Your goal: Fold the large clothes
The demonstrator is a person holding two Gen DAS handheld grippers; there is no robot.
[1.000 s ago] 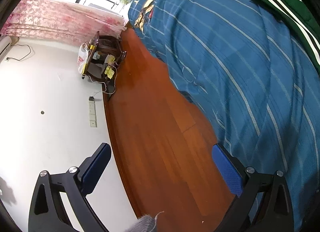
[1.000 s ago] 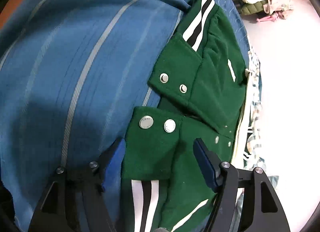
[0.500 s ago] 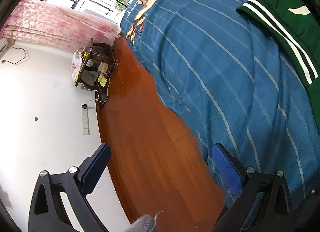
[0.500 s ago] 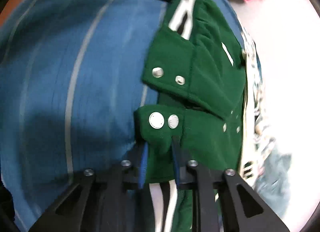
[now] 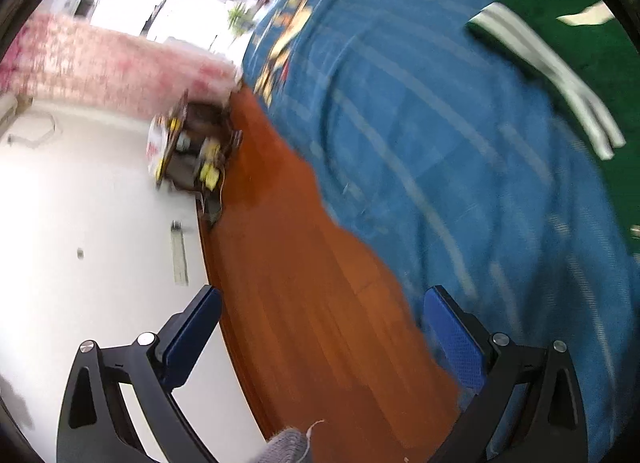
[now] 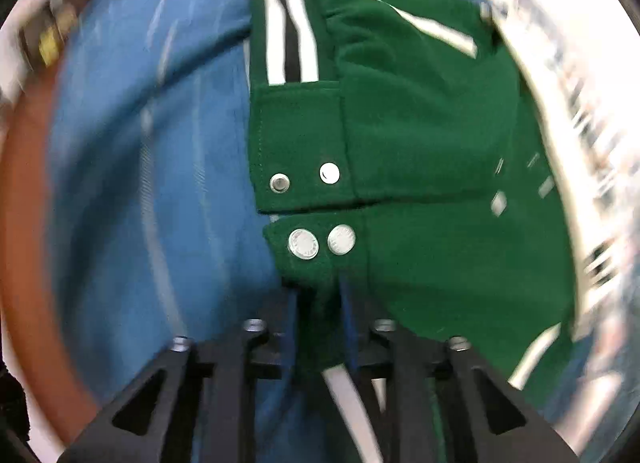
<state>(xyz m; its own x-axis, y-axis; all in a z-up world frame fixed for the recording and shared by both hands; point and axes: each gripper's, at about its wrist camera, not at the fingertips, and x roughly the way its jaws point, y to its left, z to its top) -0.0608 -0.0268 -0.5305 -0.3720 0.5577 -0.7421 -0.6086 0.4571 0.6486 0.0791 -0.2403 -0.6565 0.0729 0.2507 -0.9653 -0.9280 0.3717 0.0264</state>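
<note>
A green jacket with white and black striped trim lies on the blue striped bedspread. My right gripper points steeply down at the jacket's front edge, just below two silver snaps. A fold of green cloth is pinched between its pads while the jaws are opening a little. In the left wrist view the jacket shows at the top right. My left gripper is open with nothing between its fingers, over the floor beside the bed's edge.
Orange-brown wooden floor runs along the bedspread. A cluttered dark wooden stand and a power strip sit by the white wall. A pink curtain hangs behind. Blurred clothes lie past the jacket.
My right gripper went from open around the jacket's snap edge to closed on it, then rolled and rose with the cloth. The left view shifted slightly, showing more of the jacket.
</note>
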